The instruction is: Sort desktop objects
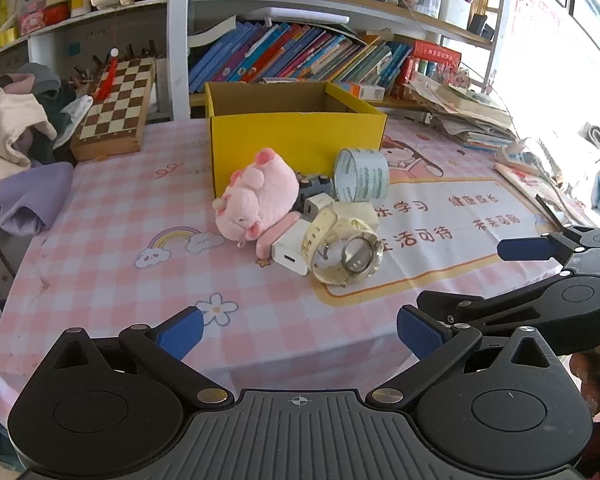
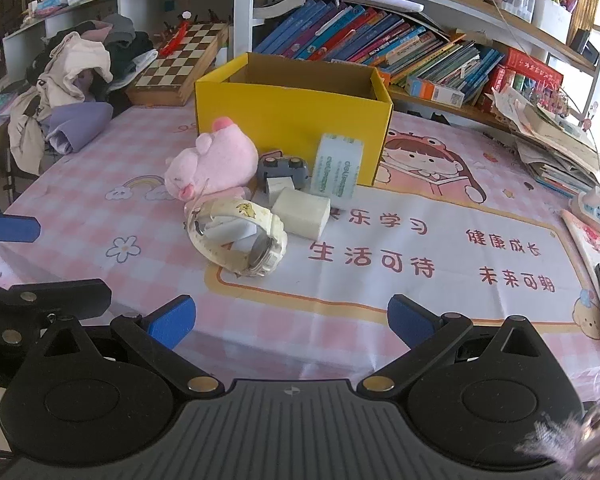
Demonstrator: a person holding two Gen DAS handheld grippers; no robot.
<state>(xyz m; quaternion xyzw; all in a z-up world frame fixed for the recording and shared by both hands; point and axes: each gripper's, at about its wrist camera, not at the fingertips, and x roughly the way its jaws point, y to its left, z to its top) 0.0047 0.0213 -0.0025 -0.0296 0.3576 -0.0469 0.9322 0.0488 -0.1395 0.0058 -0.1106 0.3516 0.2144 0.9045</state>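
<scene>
Both tools, left (image 1: 298, 336) and right (image 2: 292, 322), hang wide open and empty over the surface (image 1: 112, 240). The watch (image 1: 342, 250), plush pig (image 1: 256, 196) and tape (image 1: 362, 175) lie clustered before the yellow box (image 1: 296, 136); take the nearest thing singly.

The tablecloth (image 2: 420, 280) covering the table is showing large orange Chinese characters toward its right edge: 快乐学习, 健康成长, 生活可待 and 未来可期. The tape roll (image 2: 337, 170) by the yellow box (image 2: 292, 128) is carrying green print, too small to read.
</scene>
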